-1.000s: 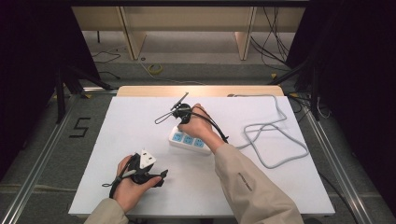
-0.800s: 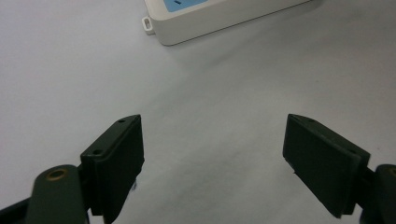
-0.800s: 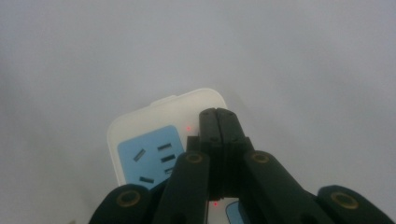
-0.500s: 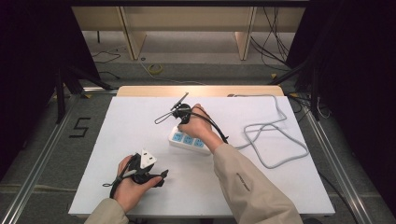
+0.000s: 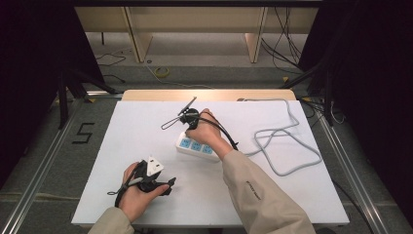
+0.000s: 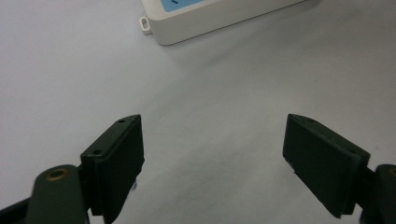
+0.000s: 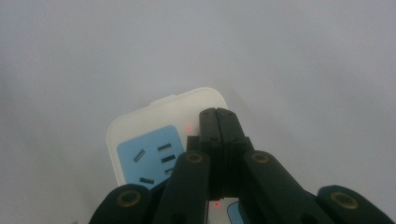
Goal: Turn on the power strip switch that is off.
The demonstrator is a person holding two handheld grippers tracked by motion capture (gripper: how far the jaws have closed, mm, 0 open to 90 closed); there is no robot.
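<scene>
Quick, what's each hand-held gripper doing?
Left hand-held gripper: open, holding nothing.
Right hand-held gripper: closed, empty, tips over the power strip.

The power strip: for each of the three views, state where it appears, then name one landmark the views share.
High view: power strip at table centre, under the right hand.
Left gripper view: its end at the top edge, beyond the open jaws.
Right gripper view: its end at lower centre, behind the shut jaws.
Shared landmark: blue socket panels.

A lab-like recording setup: a white table [image 5: 292, 195] framed by metal rails [image 5: 34, 180], black curtains [image 5: 29, 48] on both sides, loose cables [image 5: 287, 44] across the grey floor [image 5: 204, 73], a taped "5" [image 5: 84, 132] beside the table's left edge.
</scene>
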